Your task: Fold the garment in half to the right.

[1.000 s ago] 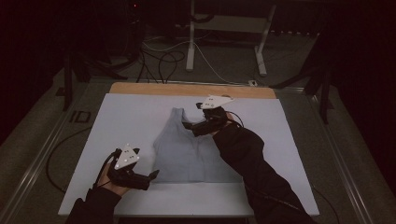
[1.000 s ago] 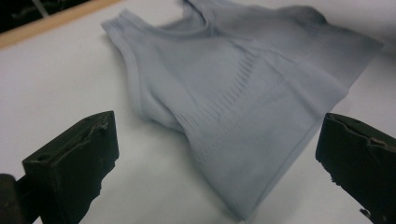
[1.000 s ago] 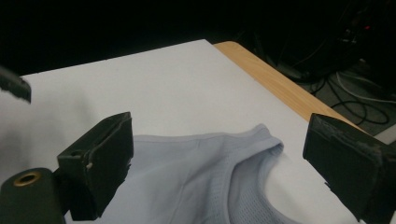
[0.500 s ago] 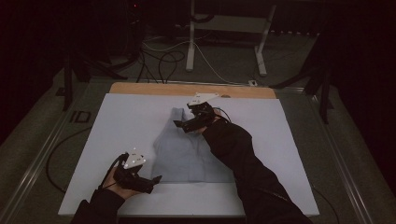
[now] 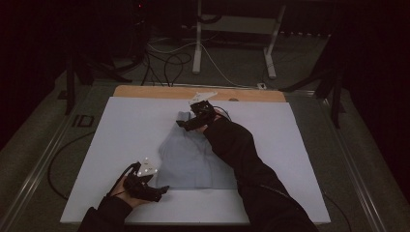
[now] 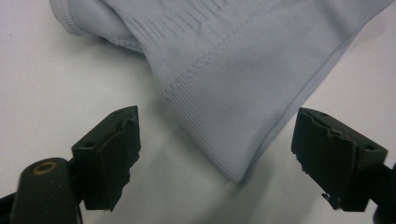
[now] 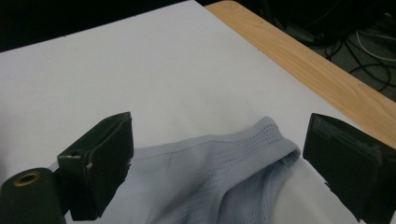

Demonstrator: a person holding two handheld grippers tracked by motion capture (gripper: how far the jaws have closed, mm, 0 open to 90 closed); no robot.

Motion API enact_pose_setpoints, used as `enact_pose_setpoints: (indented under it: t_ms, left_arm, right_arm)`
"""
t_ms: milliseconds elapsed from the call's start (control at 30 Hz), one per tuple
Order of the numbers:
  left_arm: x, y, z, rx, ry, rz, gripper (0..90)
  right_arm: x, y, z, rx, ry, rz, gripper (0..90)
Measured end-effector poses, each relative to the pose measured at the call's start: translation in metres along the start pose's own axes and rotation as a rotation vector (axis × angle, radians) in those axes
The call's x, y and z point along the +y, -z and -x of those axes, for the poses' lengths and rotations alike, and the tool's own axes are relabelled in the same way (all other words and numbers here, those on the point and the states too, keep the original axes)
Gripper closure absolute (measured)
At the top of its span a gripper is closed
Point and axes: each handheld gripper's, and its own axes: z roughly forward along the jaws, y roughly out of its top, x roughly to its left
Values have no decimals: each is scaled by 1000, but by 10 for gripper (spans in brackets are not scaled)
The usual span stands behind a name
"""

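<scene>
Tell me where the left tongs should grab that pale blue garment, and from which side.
Best bet is the ribbed hem corner of the pale blue garment, nearest the left tongs. It lies flat and pokes out between the open jaws, which have just been closing, pads not yet touching. Come in low from the near left edge of the white table.

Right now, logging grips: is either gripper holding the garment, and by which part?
Nothing held. The left gripper straddles the garment hem corner, jaws closing; the right gripper stands open at its far edge.
</scene>
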Motion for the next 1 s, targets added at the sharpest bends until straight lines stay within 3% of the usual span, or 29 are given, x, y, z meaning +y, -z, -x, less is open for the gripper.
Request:
enact_pose_setpoints:
  t_ms: [333,533,800,933,1000]
  left_arm:
    - [0,-7,-2,10,8,-29,352]
    - [2,-7,0,-34,9,-32,527]
    - [4,-7,6,-54,-10,-29,805]
    - [4,-7,6,-54,-17,-20,837]
    - [5,-5,7,-56,-18,-7,843]
  right_arm:
    - [3,-16,3,4,3,-26,91]
    - [10,-25,7,1,-8,-31,99]
    - [15,-37,15,-3,-34,-41,158]
    - [17,-41,19,-16,-45,-59,192]
    - [19,-44,23,-36,-52,-76,259]
